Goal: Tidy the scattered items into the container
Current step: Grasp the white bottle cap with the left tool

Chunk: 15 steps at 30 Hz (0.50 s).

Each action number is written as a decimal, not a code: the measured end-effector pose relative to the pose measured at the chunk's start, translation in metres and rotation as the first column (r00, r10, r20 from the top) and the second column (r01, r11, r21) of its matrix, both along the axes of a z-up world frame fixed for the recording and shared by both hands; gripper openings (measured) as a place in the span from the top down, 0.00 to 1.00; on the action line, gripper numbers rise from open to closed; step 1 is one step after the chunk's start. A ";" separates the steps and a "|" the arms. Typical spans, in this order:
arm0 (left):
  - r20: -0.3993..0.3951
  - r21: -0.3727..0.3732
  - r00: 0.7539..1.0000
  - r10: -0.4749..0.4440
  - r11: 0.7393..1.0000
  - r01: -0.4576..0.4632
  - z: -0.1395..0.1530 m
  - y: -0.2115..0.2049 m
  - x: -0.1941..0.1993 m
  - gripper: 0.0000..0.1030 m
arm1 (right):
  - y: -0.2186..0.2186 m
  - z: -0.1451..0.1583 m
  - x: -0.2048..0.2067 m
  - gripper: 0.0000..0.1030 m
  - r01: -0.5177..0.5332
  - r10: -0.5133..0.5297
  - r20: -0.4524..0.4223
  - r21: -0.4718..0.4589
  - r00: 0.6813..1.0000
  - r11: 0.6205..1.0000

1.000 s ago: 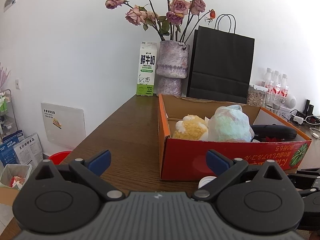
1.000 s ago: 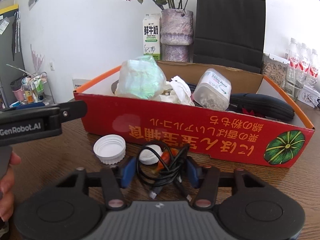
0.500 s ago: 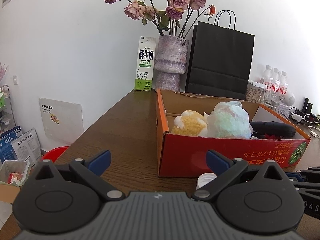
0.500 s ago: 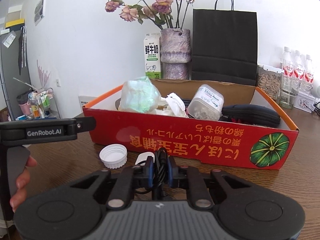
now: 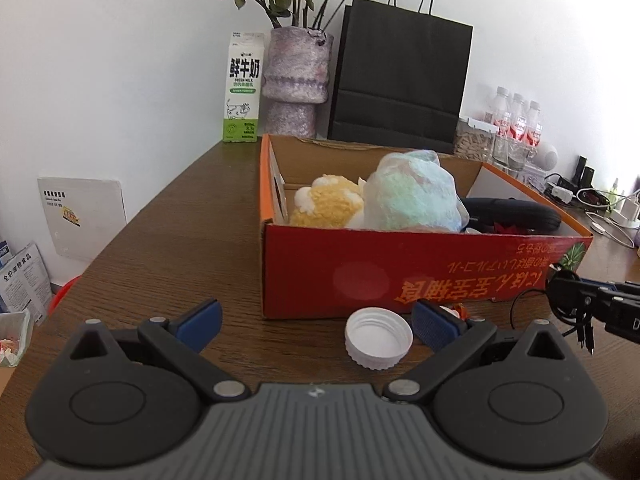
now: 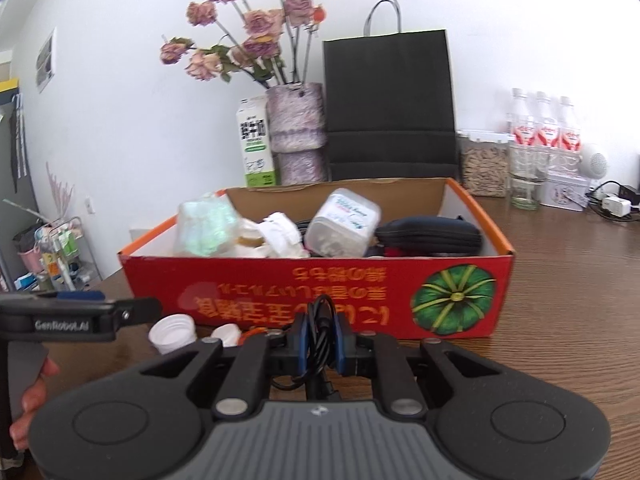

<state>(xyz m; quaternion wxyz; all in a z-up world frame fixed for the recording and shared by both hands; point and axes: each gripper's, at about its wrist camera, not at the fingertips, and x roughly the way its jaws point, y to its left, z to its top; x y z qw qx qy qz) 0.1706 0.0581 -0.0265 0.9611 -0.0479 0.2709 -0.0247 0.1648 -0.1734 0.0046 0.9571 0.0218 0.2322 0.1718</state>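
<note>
Two tongs in play. Right tongs [image 6: 319, 346] clenched on a bundled black cable [image 6: 320, 326]: the blue pads pinch the coil across its middle, loops standing above them and loose ends hanging below. In the left wrist view the same bundle dangles clear of the tabletop [image 5: 168, 240], plug ends down, so it reads as lifted and not resting. Gripping the coil mid-bundle keeps the loops together; a hold on a single strand would likely let it unravel.

Left tongs [image 5: 316, 322] released, blue pads spread wide, nothing between them, low over the tabletop. A white bottle cap [image 5: 379, 338] lies open side up just ahead of them, nearer the right-hand pad, close to the box's front wall. My guess: the left side is lining up on the cap as its next pick.

Beyond, the red cardboard box [image 6: 360, 292] stands along the tabletop's back half, open top, front wall facing both cameras. Already inside: a pale green wrapped bundle [image 5: 412, 196], a yellow plush [image 5: 326, 204], a clear plastic tub [image 6: 344, 224], a black case [image 6: 428, 234]. A second small white item [image 6: 226, 336] and something orange sit by the cap, partly hidden.

Cable needs to clear the front wall and go down in free space, probably the right end.
</note>
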 end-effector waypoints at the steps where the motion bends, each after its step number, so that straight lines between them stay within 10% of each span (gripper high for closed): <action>1: -0.014 0.005 1.000 -0.004 1.000 0.004 -0.001 -0.002 0.002 0.00 | -0.004 0.000 0.000 0.88 0.009 -0.009 0.002 0.002 1.000 1.000; 15: -0.134 0.075 0.991 0.009 0.997 0.001 -0.011 -0.025 0.021 0.00 | -0.024 0.000 -0.001 0.88 0.043 -0.043 0.021 0.006 0.999 0.999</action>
